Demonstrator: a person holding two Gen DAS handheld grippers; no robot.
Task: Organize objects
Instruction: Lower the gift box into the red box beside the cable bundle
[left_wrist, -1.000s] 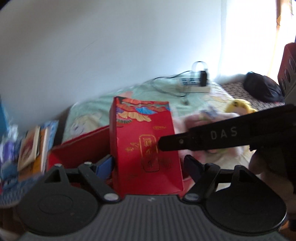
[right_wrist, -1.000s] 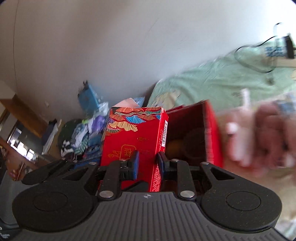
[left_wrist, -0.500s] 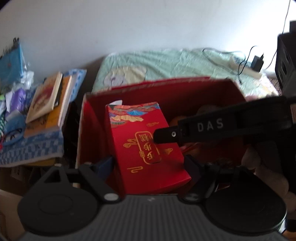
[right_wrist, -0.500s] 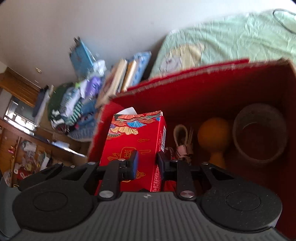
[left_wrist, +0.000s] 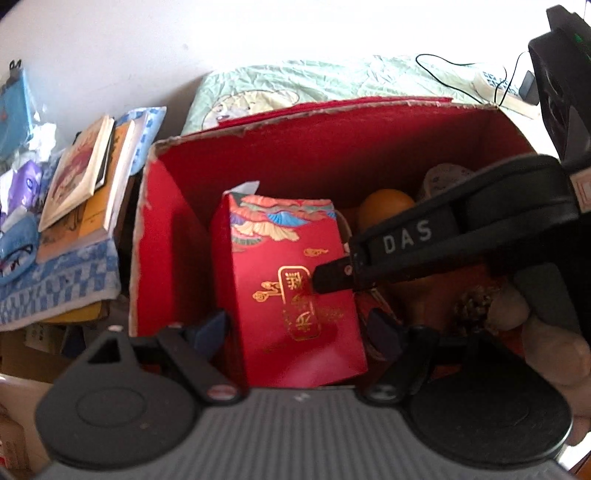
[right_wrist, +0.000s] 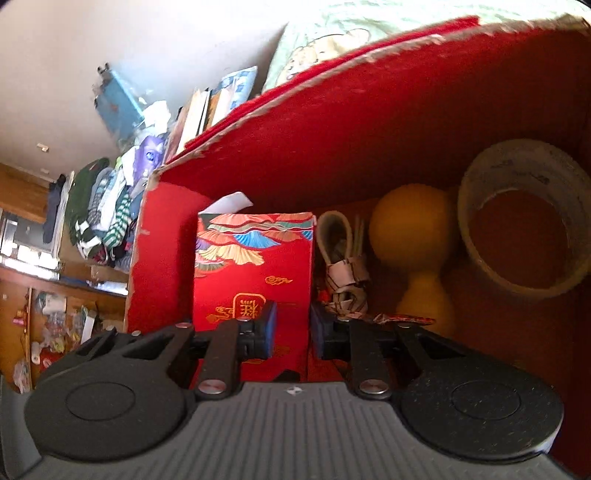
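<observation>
the red gift box (left_wrist: 291, 291) is held upright inside the big red carton (left_wrist: 332, 147), against its left wall, so that room is left for the things beside it. it is spanned across its width by the left hand-held gripper (left_wrist: 295, 332), whose pads are spread wide at its sides. its right edge is being pinched by the right hand-held gripper (right_wrist: 291, 332), jaws closing on it. to the right of that gripper lie a coiled cable (right_wrist: 343, 273), a yellow gourd (right_wrist: 413, 236) and a tape roll (right_wrist: 524, 218). the box's base and the carton floor are hidden by the gripper bodies; whether it rests there cannot be told.
</observation>
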